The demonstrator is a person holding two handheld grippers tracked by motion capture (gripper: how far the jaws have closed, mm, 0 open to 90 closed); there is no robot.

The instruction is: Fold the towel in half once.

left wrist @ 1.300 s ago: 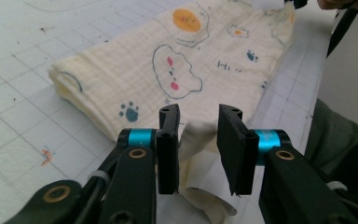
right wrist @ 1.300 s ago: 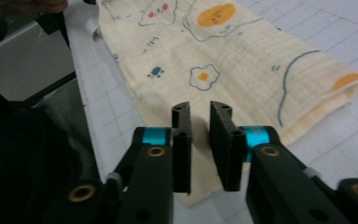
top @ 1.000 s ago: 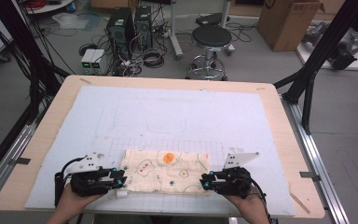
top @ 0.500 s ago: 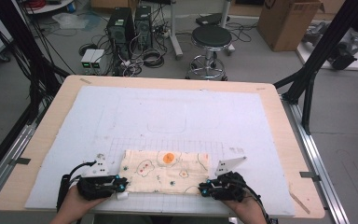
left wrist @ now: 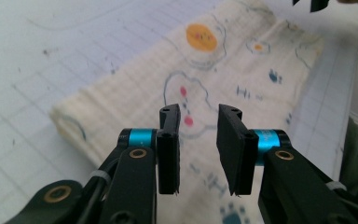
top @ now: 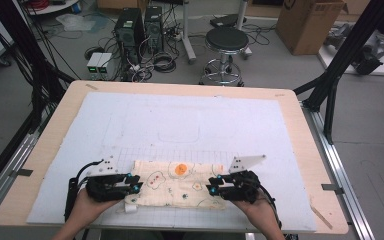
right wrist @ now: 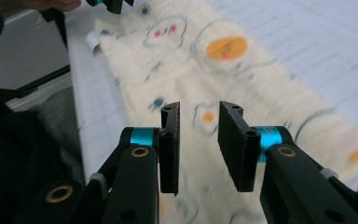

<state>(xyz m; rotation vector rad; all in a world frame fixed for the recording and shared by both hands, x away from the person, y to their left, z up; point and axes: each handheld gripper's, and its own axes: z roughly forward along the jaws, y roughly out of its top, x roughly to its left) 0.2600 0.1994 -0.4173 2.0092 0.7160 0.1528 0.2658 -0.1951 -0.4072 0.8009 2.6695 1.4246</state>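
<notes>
Cloth (top: 177, 184) folded, flat on tabletop (top: 300, 135) near front edge. My left claw (top: 134, 187) and right claw (top: 211, 189) over its ends, jaws just opened, gap empty. Risk: pinching top layer only, so fold opens on lift.

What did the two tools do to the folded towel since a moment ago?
Both tools, the left tool and the right tool, dipped toward the near table edge, then came back up over the ends of the folded towel. Their jaws have just been opening and stand apart with nothing between them, so neither holds the cloth. The towel, the white mat and the stool stayed put.
</notes>
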